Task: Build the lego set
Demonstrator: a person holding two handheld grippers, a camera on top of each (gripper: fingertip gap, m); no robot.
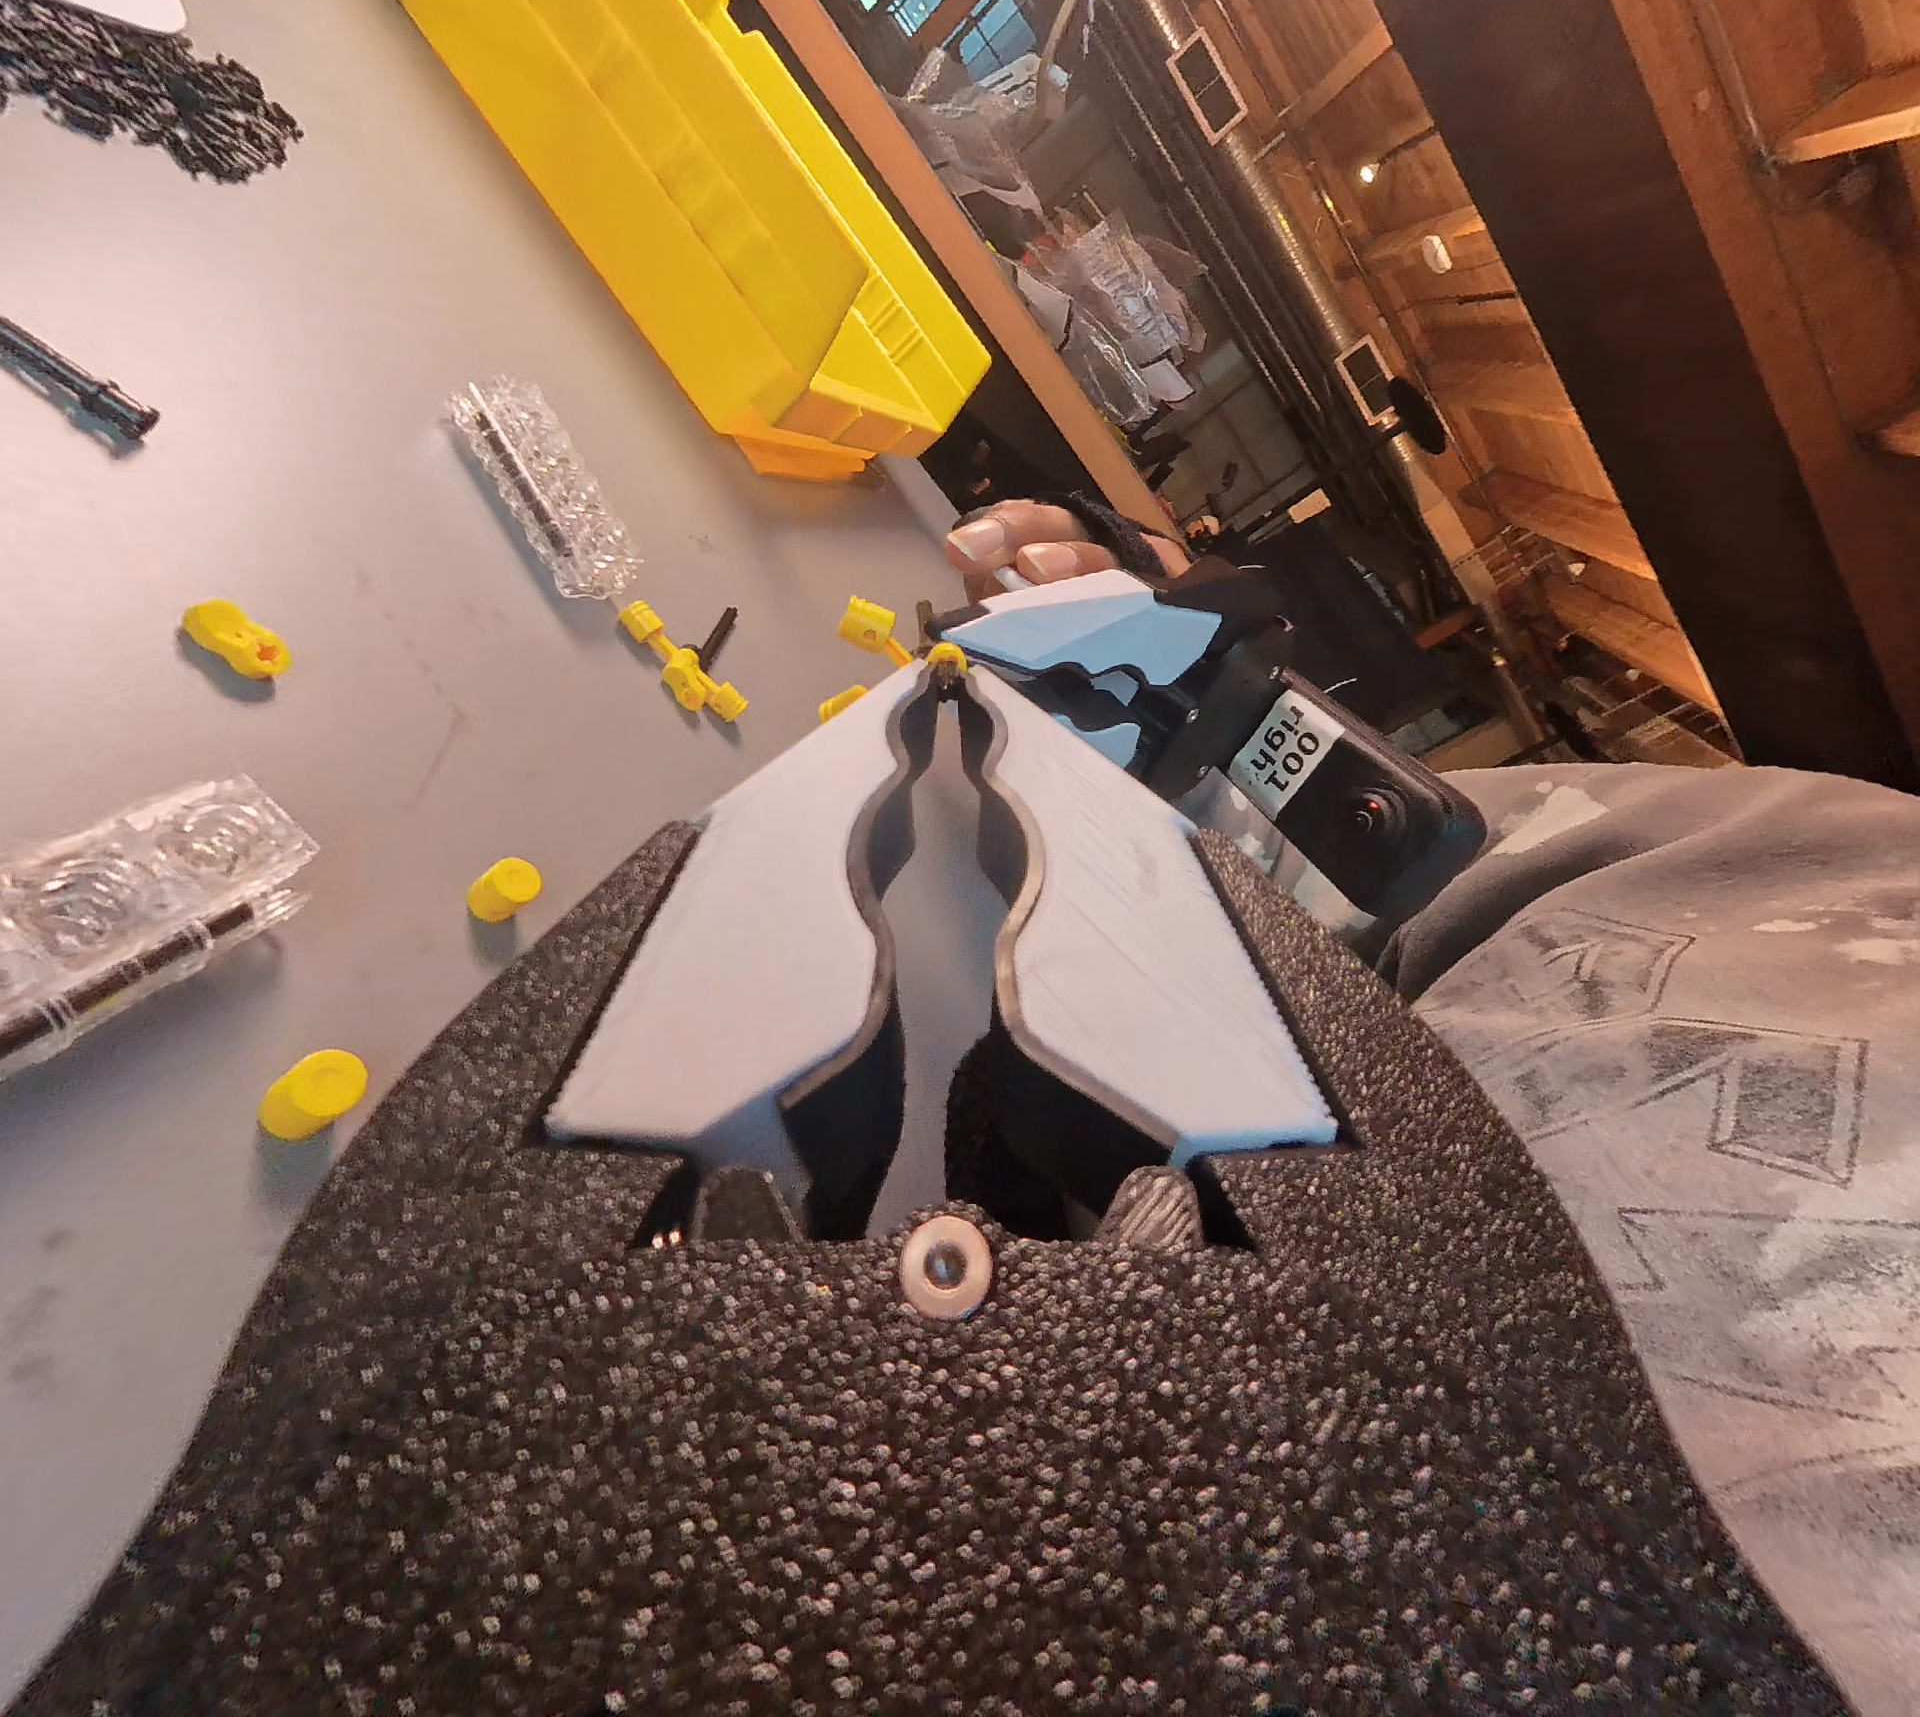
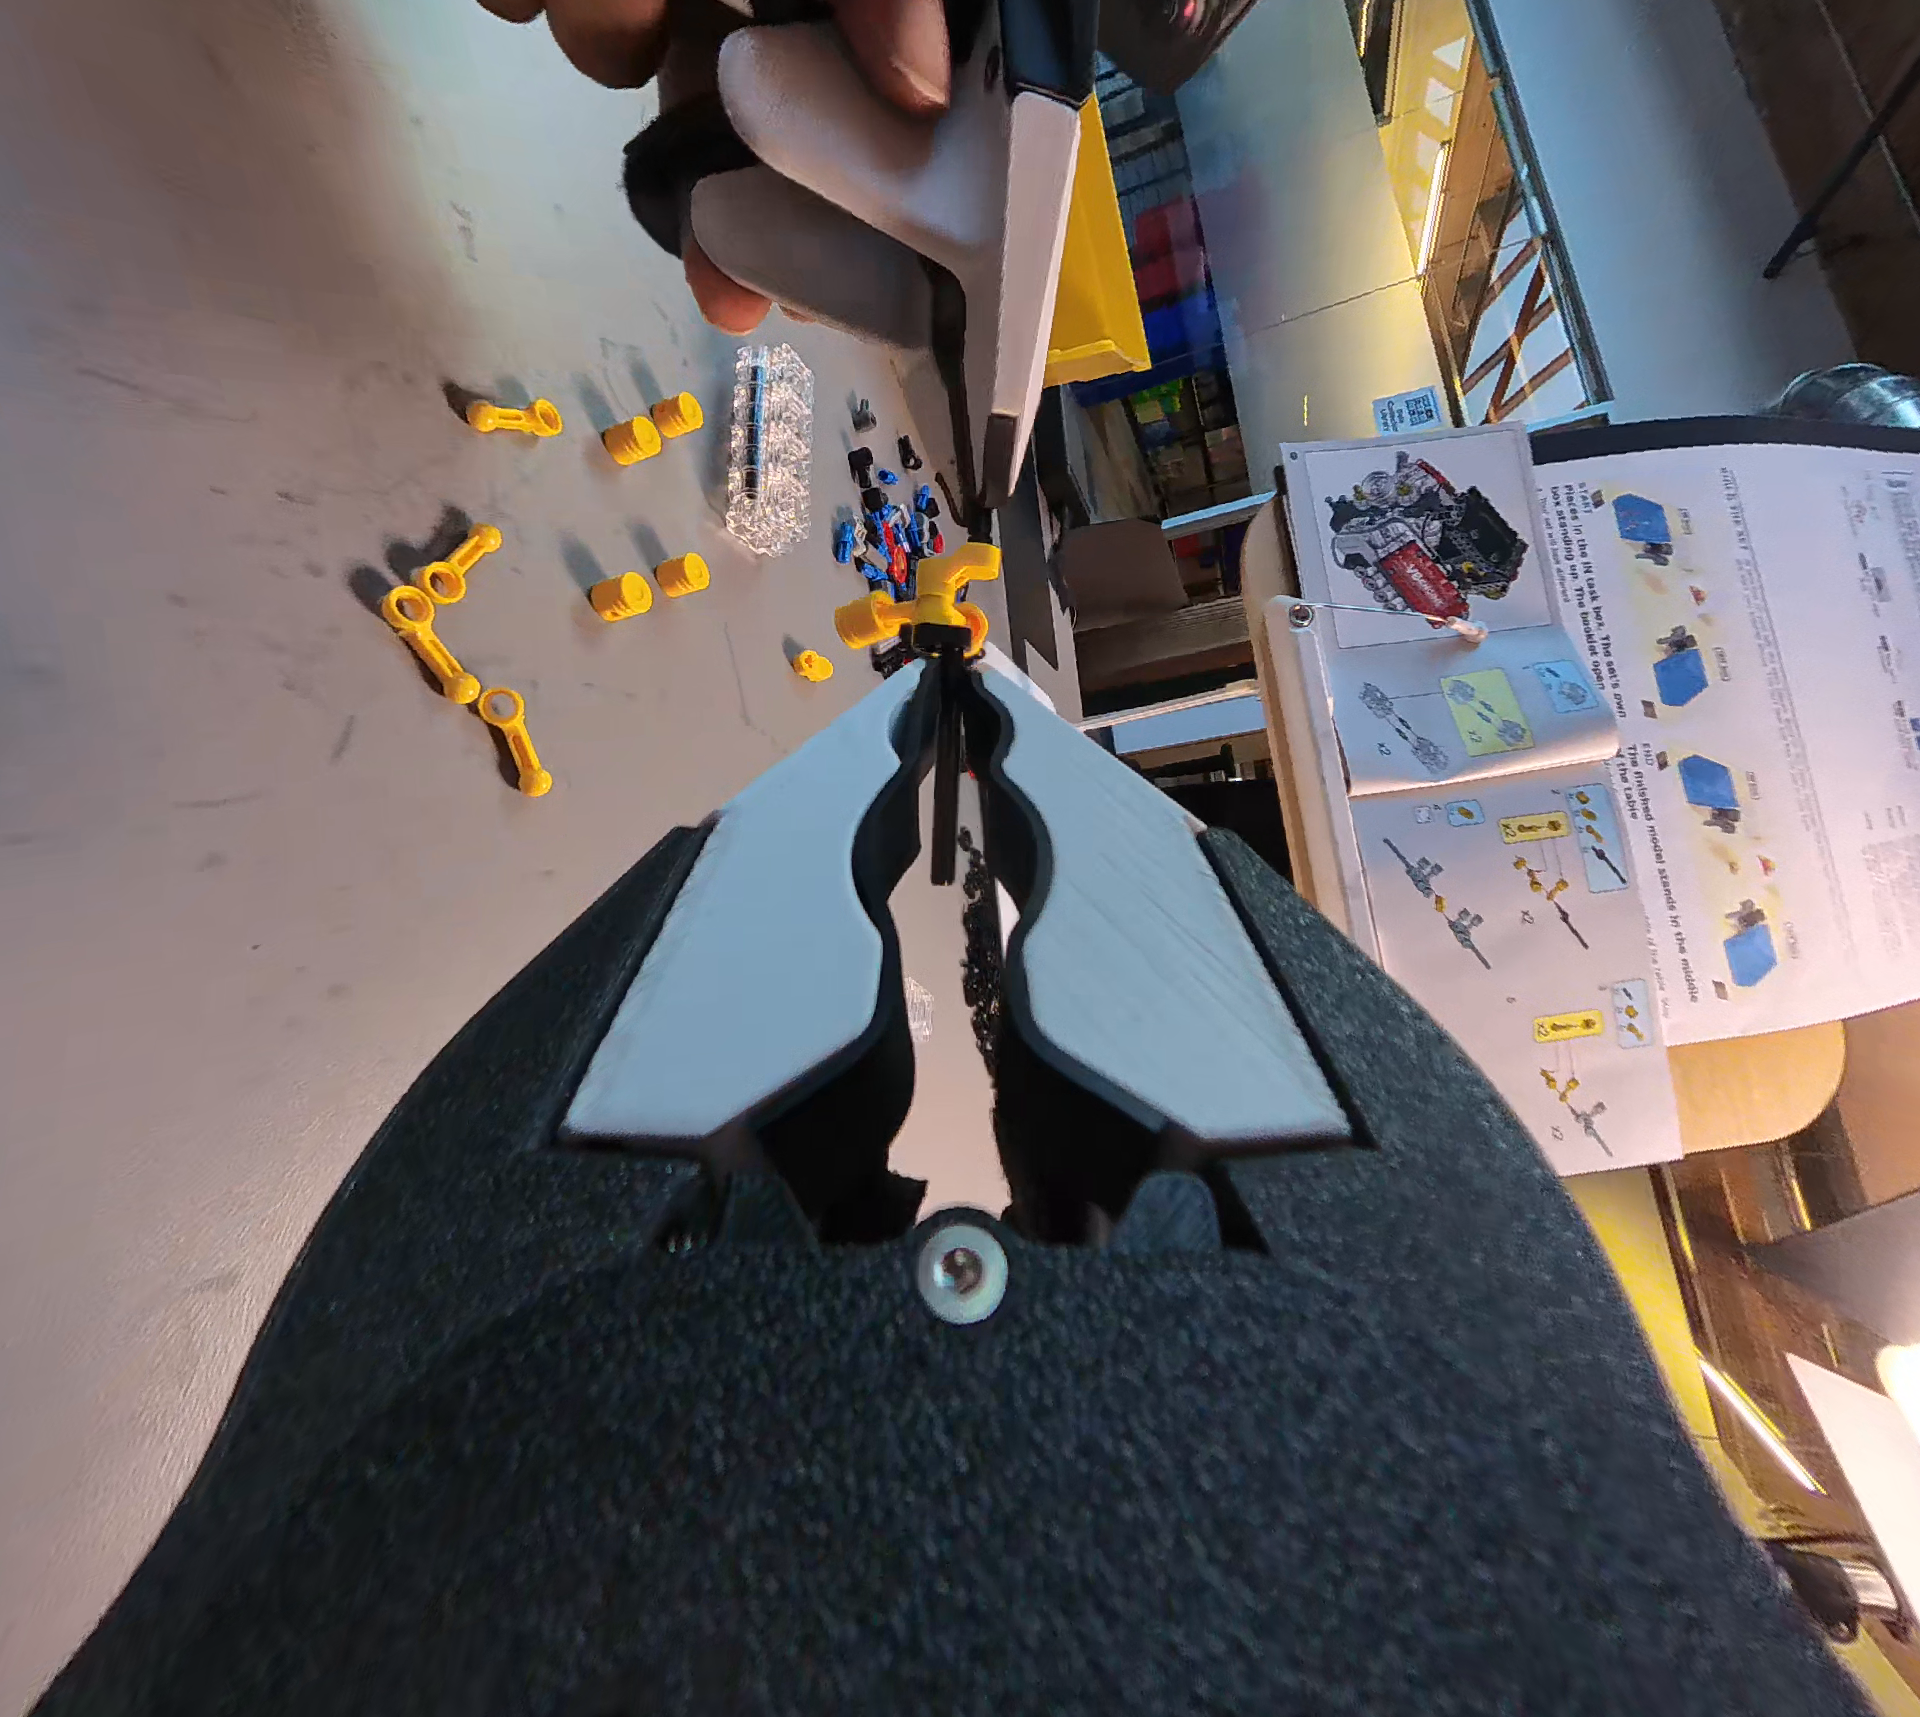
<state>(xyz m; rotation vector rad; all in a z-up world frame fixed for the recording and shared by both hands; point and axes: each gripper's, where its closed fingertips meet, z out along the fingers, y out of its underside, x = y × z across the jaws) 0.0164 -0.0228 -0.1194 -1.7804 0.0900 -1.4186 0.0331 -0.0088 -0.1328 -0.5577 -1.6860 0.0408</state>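
My right gripper (image 2: 943,680) is shut on a black axle (image 2: 943,794) that carries yellow crank pieces (image 2: 920,602) at its far end, held above the grey table (image 2: 260,317). My left gripper (image 1: 943,678) is shut on the same assembly; a yellow piece (image 1: 945,655) and a bit of black axle show at its tips. In the right wrist view the left gripper (image 2: 982,493) comes down from above onto the assembly. In the left wrist view the right gripper (image 1: 935,623) meets mine tip to tip, and a yellow piston (image 1: 869,623) shows just beyond it.
A yellow bin (image 1: 665,140) stands at the table's far side. Loose yellow rods (image 2: 436,618), yellow cylinders (image 2: 634,514), clear plastic blocks (image 1: 540,483) and piles of small black (image 1: 156,98) and blue and red parts (image 2: 883,524) lie about. An open instruction booklet (image 2: 1455,732) stands at the right. Only a small space, under 4 cm, lies between the two pairs of fingers.
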